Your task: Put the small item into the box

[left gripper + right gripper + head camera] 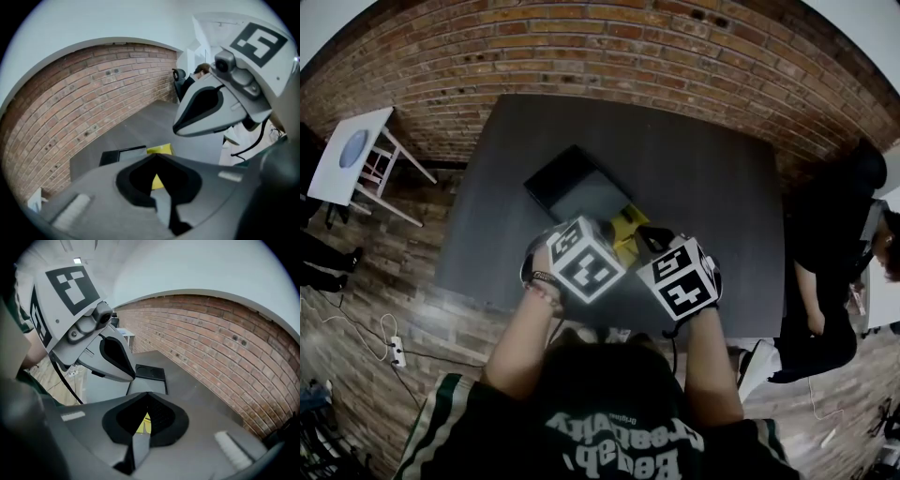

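Holding left gripper (157, 156) and right gripper (149, 393) clenched and empty, we judge descending shut could knock the yellow item (629, 225) away from the box (565, 178).

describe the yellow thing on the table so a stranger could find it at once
Start at the dark grey table in front of the red brick wall. Near its middle lies a black rectangular box; the small yellow item sits by the box's near right corner. It is the only brightly coloured thing on the table.
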`<state>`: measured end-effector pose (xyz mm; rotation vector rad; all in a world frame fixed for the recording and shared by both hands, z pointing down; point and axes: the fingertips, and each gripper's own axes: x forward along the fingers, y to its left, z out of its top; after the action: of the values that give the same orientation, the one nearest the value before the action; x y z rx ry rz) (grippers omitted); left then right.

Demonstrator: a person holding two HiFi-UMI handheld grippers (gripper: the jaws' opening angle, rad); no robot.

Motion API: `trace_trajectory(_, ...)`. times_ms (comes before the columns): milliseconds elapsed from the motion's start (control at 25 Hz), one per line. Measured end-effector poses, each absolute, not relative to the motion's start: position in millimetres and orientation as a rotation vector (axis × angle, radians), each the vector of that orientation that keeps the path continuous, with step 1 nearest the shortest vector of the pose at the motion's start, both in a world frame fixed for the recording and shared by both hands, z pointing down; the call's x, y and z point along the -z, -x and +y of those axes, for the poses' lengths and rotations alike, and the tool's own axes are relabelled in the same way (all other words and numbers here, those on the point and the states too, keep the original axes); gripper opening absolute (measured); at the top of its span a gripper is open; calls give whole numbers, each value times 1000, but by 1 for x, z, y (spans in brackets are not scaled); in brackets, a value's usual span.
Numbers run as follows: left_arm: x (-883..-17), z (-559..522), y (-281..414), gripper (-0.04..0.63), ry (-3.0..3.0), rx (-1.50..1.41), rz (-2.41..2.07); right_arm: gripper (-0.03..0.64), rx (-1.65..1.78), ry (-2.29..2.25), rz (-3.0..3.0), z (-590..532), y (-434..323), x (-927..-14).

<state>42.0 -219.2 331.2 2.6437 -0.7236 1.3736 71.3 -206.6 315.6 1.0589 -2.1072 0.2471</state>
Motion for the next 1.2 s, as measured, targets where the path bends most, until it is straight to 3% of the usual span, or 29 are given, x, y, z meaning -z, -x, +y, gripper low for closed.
trace_trajectory(480, -290, -201, 4, 3, -2762, -1248, -812, 6, -264, -1250, -2157, -181, -56, -277)
trace_trajectory(1200, -264, -177, -1, 3, -2828, -1143, -848, 6, -277, -1326, -2219, -152, -66, -248)
